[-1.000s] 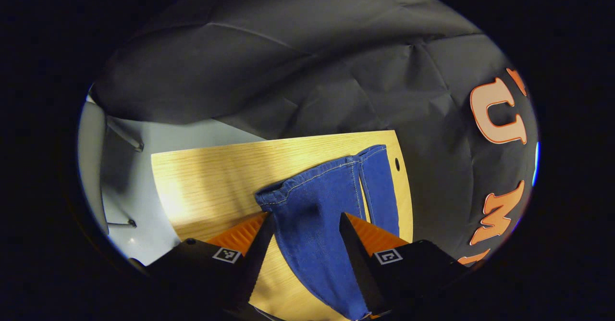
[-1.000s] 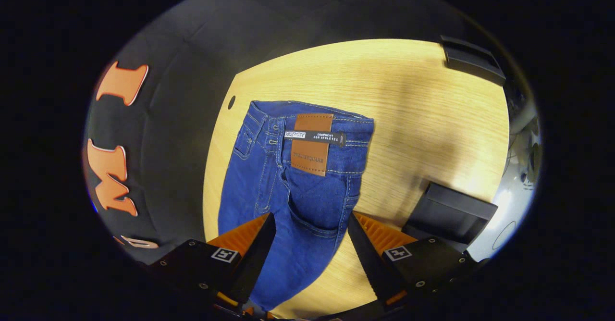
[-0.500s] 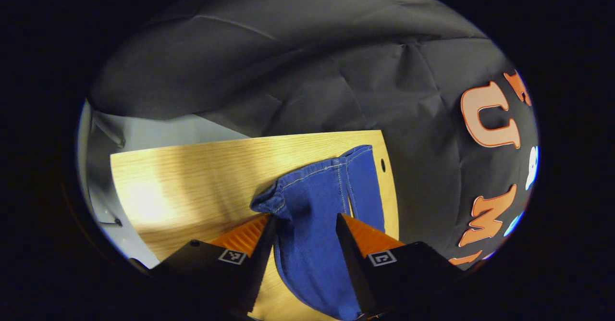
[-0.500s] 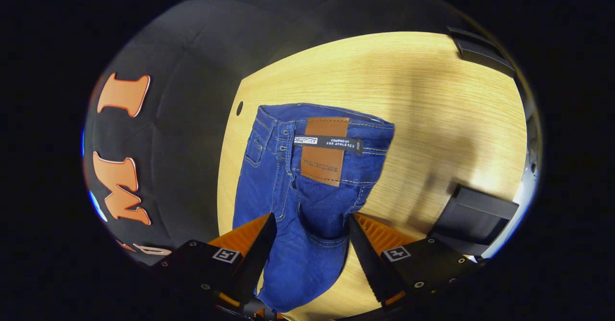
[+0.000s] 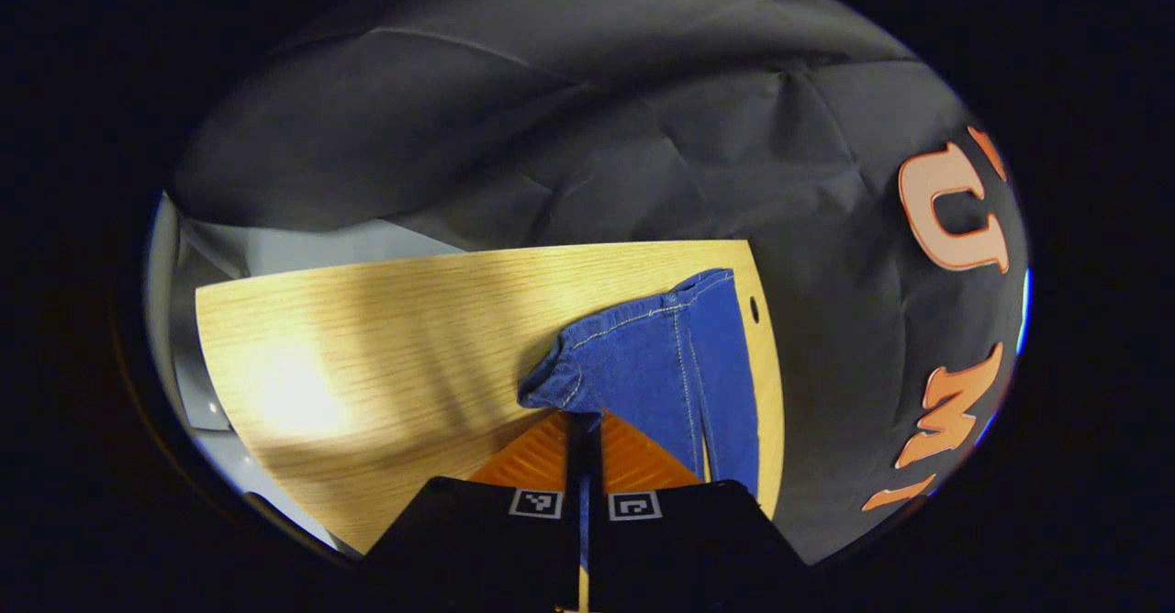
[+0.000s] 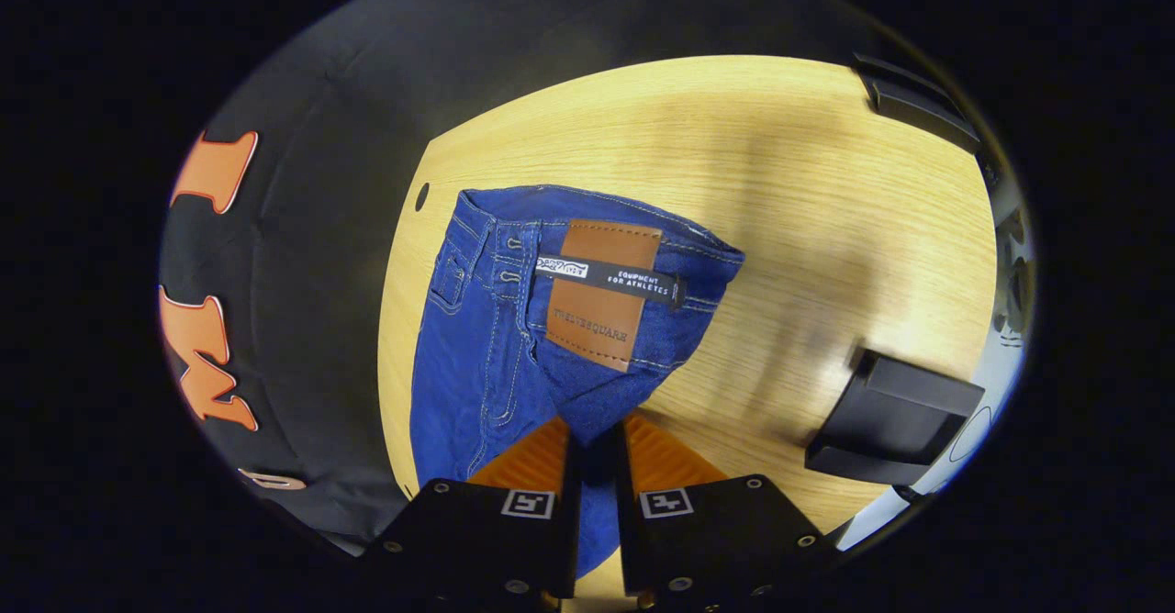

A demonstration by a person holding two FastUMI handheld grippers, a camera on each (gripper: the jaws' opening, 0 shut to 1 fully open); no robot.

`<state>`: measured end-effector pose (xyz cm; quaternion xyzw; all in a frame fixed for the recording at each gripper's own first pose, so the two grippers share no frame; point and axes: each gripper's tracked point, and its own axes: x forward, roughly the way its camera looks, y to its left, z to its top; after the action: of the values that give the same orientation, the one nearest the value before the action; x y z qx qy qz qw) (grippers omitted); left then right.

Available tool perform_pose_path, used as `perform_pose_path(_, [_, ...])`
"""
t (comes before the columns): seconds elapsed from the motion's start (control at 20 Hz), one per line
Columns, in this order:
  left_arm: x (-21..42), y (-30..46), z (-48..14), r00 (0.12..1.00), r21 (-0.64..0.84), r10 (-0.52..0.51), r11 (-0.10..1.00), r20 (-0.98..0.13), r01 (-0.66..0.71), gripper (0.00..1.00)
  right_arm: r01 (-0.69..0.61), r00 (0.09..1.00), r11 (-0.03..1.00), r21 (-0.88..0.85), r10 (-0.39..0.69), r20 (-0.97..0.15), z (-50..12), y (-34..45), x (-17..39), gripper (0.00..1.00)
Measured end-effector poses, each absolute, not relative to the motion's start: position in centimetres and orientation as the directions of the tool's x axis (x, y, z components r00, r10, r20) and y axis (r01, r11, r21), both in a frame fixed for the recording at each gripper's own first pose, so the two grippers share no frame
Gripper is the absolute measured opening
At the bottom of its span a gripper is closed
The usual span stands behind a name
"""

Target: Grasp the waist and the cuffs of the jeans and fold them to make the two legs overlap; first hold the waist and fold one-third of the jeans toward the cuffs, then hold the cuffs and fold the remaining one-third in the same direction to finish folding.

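Blue denim jeans [image 6: 496, 347], bunched, pinched in both grippers' closed jaws.

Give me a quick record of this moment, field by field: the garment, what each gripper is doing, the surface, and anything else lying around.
garment: blue jeans, lying on the table
left gripper: shut on the jeans at the cuff end
right gripper: shut on the jeans just below the waist
waist detail: brown patch facing up
surface: light wooden table
other item: black object on the table's edge
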<state>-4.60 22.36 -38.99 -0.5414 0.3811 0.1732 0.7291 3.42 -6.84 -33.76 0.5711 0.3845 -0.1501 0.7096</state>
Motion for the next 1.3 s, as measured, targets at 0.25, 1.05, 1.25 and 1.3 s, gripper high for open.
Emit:
perform_pose_path(0.25, [-4.0, 22.5, -36.5, 0.662, -0.668, -0.159, 0.356, -0.732, -0.653, 0.04, 0.646, 0.674, 0.294, 0.704, 0.214, -0.707, -31.5, -6.8, 3.0, 0.11])
perform_pose_path(1.05, [2.4, 23.6, -27.4, 0.638, -0.687, -0.273, 0.411, -0.720, -0.599, 0.04, 0.786, 0.570, 0.175, 0.592, 0.163, -0.805, -25.9, -7.1, 3.9, 0.11])
perform_pose_path(1.25, [4.6, 23.7, -25.9, 0.643, -0.675, -0.235, 0.401, -0.729, -0.620, 0.04, 0.819, 0.518, 0.150, 0.554, 0.221, -0.826, -25.2, -7.1, 6.1, 0.11])
perform_pose_path(1.3, [5.7, 23.3, -25.2, 0.654, -0.686, -0.233, 0.382, -0.720, -0.620, 0.02, 0.814, 0.525, 0.144, 0.563, 0.235, -0.818, -24.9, -7.1, 7.2, 0.11])
